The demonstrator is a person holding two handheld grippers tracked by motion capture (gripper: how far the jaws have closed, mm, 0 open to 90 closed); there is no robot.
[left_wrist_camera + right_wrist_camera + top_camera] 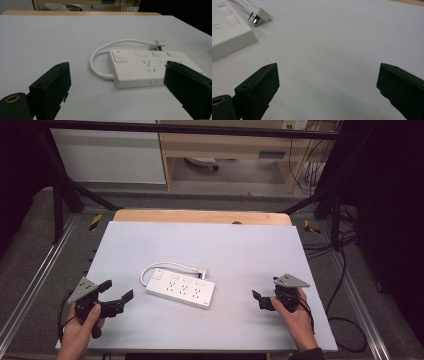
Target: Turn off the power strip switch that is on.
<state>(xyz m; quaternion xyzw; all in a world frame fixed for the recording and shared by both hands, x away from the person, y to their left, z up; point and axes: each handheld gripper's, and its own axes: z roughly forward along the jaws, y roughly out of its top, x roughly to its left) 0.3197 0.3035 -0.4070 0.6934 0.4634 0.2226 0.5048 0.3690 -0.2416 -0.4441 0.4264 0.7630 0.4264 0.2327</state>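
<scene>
A white plastic power strip with its short cable and plug lies mid-surface. Left claw and right claw, both released, flank it near the front edge.

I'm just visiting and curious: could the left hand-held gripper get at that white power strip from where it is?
Probably yes. The left hand-held gripper is open and points toward the power strip, with bare table between them. The strip's cable loops on the near end but does not block the body.
</scene>
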